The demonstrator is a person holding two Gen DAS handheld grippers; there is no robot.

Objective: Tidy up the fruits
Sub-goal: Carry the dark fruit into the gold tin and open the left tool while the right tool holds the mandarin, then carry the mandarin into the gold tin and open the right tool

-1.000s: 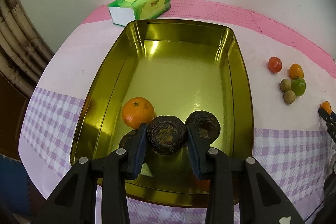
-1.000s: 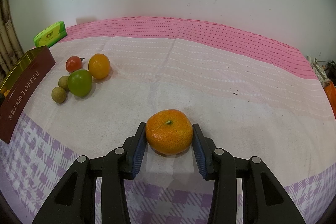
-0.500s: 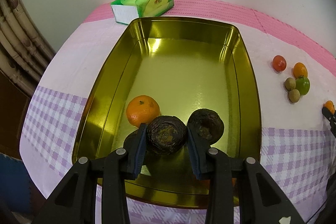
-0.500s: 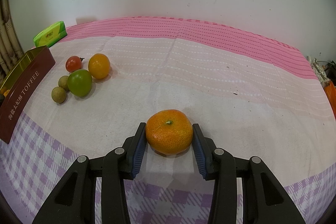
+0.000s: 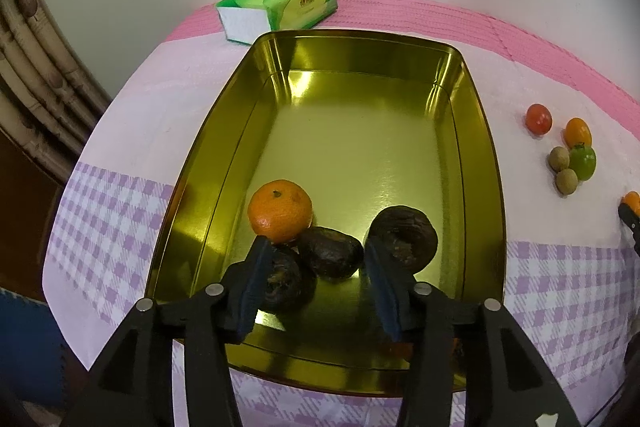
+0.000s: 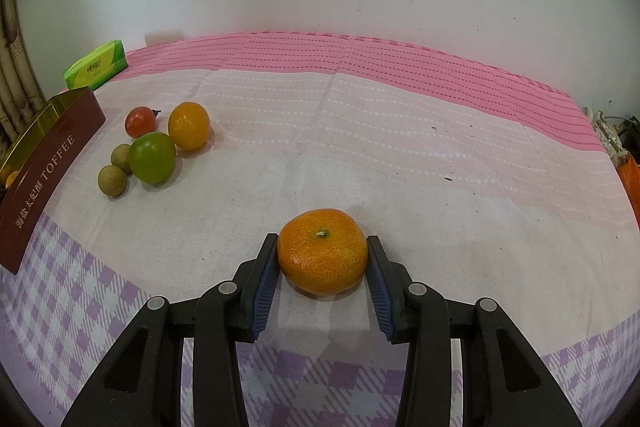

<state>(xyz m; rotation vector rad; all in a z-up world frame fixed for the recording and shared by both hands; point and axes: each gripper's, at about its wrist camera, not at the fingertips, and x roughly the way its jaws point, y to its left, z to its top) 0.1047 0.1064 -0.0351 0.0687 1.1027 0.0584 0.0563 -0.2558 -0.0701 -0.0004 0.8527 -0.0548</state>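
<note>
Dropped: wrinkly dark fruit (image 5: 330,257) now sits in the shiny gold tin (image 5: 490,163), my left hand-held gripper (image 5: 316,277) opening, angled down; right hand-held gripper (image 6: 322,277) seemingly clamps the dimpled mandarin (image 6: 322,251).

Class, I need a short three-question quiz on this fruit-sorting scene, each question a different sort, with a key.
1. True or false: the right gripper is shut on a tangerine that rests on the cloth.
2. How many dark fruits lie in the gold tin? A) one B) three C) five
3. Fill in: the green box stands behind the ____.

Key
1. True.
2. B: one lies loose between the opening jaws of the left gripper, one lies right of it, one sits behind the left finger.
3. Tin.
</note>
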